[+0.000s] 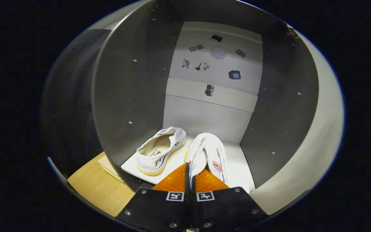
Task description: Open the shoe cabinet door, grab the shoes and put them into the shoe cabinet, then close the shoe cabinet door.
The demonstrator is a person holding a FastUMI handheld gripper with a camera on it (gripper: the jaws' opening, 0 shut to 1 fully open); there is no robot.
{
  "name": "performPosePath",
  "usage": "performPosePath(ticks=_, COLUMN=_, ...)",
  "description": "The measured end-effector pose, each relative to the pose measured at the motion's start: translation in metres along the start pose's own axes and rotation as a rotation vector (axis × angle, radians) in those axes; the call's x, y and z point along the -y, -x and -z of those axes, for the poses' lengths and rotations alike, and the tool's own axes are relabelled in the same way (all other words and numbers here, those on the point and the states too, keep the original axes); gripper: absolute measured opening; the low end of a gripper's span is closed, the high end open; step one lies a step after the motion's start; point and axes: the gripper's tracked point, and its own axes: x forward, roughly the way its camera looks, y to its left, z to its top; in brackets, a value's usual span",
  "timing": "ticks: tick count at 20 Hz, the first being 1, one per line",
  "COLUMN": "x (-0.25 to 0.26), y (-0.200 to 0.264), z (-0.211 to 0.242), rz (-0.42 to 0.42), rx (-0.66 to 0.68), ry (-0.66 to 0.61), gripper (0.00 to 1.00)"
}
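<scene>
step: placing shoe 2 of 2 inside the shoe cabinet (134, 96); door already open, closing it is left.
gripper (190, 180): fingers nearly together, pinching the thin edge of the held canvas shoe (216, 154), which sits between them and runs just ahead, tilted on its side.
first shoe (161, 151): already on the cabinet floor (240, 164), upright, heel opening toward the gripper, just beside the held one; cannot tell if they touch.
do it well: lower until the sole meets the floor, roll it flat, then release. Keep it parallel to shoe 1 and clear of the right wall (282, 122). Back out straight so the fingers don't drag the fabric.
materials: shoes are soft white canvas, floppy collar, yellowish rubber sole edge on shoe 1, side stripes. Expect the upper to fold under a pinch.
cabinet: smooth grey side panels with rows of shelf-pin holes and screws; matte white floor and back panel (211, 112), small stickers higher up.
outside: wood-grain board (95, 187) left of the cabinet.
</scene>
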Motion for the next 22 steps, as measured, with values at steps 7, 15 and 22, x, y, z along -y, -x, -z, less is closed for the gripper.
performPosePath(ticks=7, x=0.021, y=-0.084, z=0.000, rz=0.005, rx=-0.074, ry=0.018, gripper=0.00)
performPosePath(ticks=15, x=0.023, y=-0.103, z=0.014, rz=0.014, rx=-0.132, ry=-0.010, gripper=0.04)
performPosePath(ticks=22, x=0.020, y=-0.090, z=0.017, rz=0.055, rx=-0.138, ry=-0.020, gripper=0.09)
